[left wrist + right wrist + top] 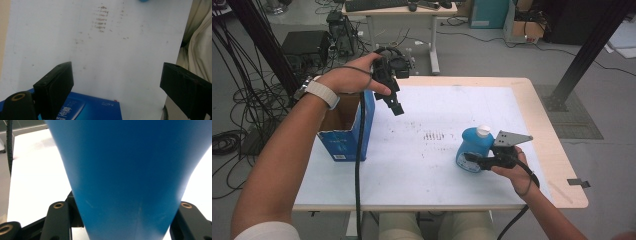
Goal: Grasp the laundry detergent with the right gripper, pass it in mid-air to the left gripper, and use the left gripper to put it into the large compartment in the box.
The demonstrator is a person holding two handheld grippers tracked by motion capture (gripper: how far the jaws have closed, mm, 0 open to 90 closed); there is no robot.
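Note:
A blue bottle (471, 146) with a white cap (483, 131) stands on the white table (422, 170) at the right. My right gripper (475, 160) is shut on its lower body from the near side; in the right gripper view the blue bottle (125, 170) sits between the black jaws of that gripper (122, 222). My left gripper (395, 107) hangs open in the air beside the top of an open blue cardboard box (346, 144) at the table's left edge. In the left gripper view my left gripper (117, 75) has its jaws wide apart with nothing between them, above the box's blue edge (92, 108).
Brown smudges (434, 135) mark the middle of the table. Bare wood edge (557, 165) runs along the right side. Beyond the table are a desk (402, 12), black equipment (307, 45), floor cables (232, 140) and a black frame post (587, 55).

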